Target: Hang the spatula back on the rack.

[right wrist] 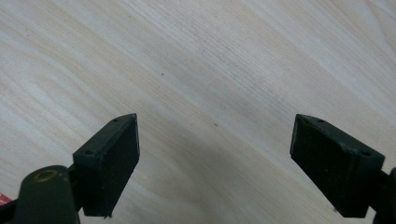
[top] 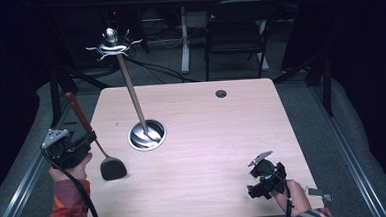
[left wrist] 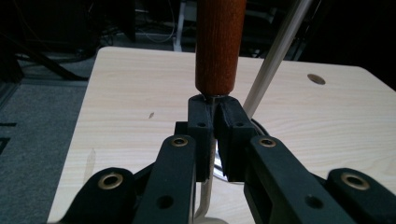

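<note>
Gripping the thin metal shank of a spatula (top: 96,143) with a reddish-brown wooden handle and a dark flat blade, the left tool (top: 85,141) sits at the left edge of the pale wooden surface (top: 222,137) in the high view, its jaws closed tight around the shank just below the handle; the left gripper view shows the two black jaws pinched on the metal right under the round wooden handle (left wrist: 219,44), which rises toward the top of the frame. The spatula is tilted, handle up toward the upper left and blade low near the surface at the lower left, though whether the blade touches the wood cannot be told. Near the middle left of the surface a round silver metal base (top: 147,135) holds a slanted wooden pole topped by curled metal hooks (top: 113,45) in the upper left of the frame. The right tool (top: 253,193) hovers at the lower right of the surface, its jaws spread wide and holding nothing, with bare wood grain between them in the right gripper view (right wrist: 215,154). A small dark round hole (top: 221,93) marks the surface's far side
</note>
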